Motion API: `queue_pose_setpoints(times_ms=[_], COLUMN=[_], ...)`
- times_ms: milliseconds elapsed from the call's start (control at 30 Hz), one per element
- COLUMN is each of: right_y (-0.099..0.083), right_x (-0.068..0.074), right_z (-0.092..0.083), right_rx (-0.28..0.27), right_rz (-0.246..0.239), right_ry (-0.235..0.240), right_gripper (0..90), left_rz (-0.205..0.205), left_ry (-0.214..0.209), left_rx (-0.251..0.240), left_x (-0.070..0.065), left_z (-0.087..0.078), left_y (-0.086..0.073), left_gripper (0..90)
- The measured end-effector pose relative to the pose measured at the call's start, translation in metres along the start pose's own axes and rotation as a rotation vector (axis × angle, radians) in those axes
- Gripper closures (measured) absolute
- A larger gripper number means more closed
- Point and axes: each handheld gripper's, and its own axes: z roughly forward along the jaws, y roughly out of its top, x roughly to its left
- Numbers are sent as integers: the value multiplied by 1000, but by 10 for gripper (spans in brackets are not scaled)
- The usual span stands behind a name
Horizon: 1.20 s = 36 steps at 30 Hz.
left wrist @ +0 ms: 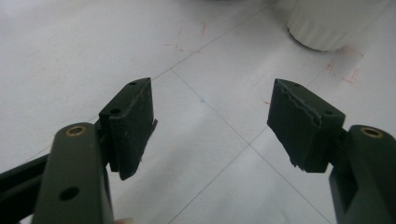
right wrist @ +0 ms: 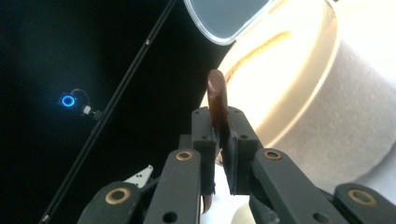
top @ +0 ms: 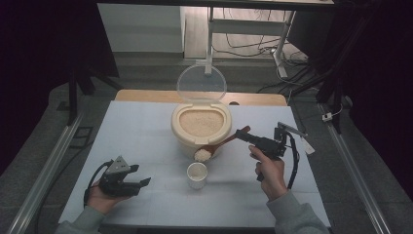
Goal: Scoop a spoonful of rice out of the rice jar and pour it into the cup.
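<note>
A cream rice container (top: pixel 200 124) full of rice stands at the table's middle, its clear lid (top: pixel 201 84) raised behind it. In front of it stands a small white cup (top: pixel 197 175). My right gripper (top: pixel 246 135) is shut on the handle of a brown wooden spoon (top: pixel 221 143), whose bowl holds a heap of rice (top: pixel 202 155) just above and behind the cup. In the right gripper view the spoon handle (right wrist: pixel 217 105) sticks up between the closed jaws, beside the container wall (right wrist: pixel 322 126). My left gripper (top: pixel 144 183) rests near the front left, open and empty (left wrist: pixel 212 123).
The white table (top: pixel 146 131) has thin grid lines and faint red marks (left wrist: pixel 345 65). The cup's base (left wrist: pixel 327 23) shows at the top right of the left gripper view. Metal rails run along both sides of the table. A desk frame and cables stand beyond the far edge.
</note>
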Motion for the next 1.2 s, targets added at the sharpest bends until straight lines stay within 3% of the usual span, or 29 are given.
queue_pose_setpoints(times_ms=[533, 933, 1200], right_y=[-18, -24, -29], right_x=[-14, 0, 5], right_z=[8, 17, 19], right_rx=[49, 48, 45], right_rz=[-44, -189, -250], right_ry=[-83, -150, -166], right_gripper=[833, 833, 833], left_rz=[-1, 0, 0], left_ry=[-2, -8, -8], left_rx=[9, 19, 20], left_x=[-1, -1, -1], left_z=[2, 3, 3], left_y=[-3, -3, -4], left_gripper=[303, 299, 299])
